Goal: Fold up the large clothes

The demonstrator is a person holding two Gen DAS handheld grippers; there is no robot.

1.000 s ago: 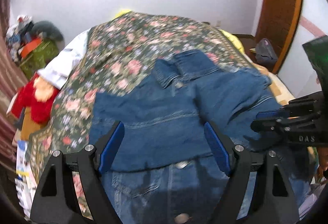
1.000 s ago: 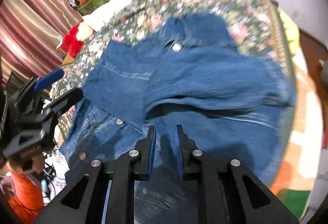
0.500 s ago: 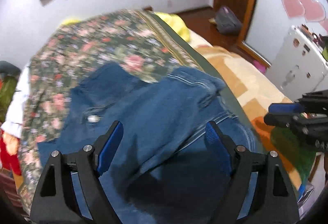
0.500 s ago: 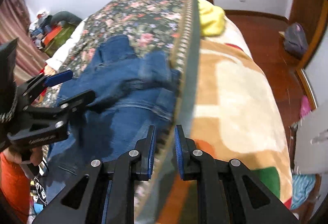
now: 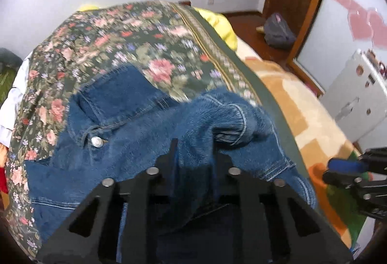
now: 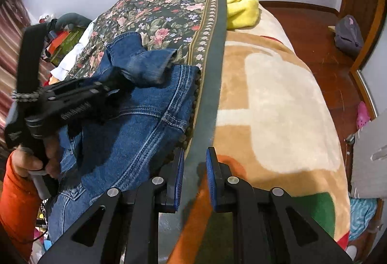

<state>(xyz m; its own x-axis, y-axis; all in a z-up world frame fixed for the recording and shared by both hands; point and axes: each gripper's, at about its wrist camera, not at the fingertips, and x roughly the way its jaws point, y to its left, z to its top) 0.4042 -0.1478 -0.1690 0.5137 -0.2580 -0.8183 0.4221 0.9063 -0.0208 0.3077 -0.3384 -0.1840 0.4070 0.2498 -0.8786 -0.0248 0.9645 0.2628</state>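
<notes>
A blue denim jacket (image 5: 135,143) lies rumpled on the floral bedspread (image 5: 121,41), its collar away from me and one sleeve (image 5: 232,114) bunched near the bedspread's right border. My left gripper (image 5: 194,150) points down at it. Its jaws are closing, with a fold of denim pinched between them. From the right wrist view, that left gripper (image 6: 113,85) is buried in the jacket (image 6: 145,123), held by a hand (image 6: 36,160) in an orange sleeve. My right gripper (image 6: 195,160) is shut on nothing, over the bedspread's grey-green border (image 6: 210,85) beside the jacket's hem.
A beige patterned blanket (image 6: 278,94) covers the bed's right half, with a yellow cloth (image 6: 241,10) at the far end. A white cabinet (image 5: 358,94) and a grey bag (image 5: 278,32) stand on the wooden floor to the right. Clutter and curtains lie left of the bed.
The left jaws, wide open in both earlier frames, have come together on a denim fold. Both grippers swung right across the jacket early in the second, then nearly stopped.
</notes>
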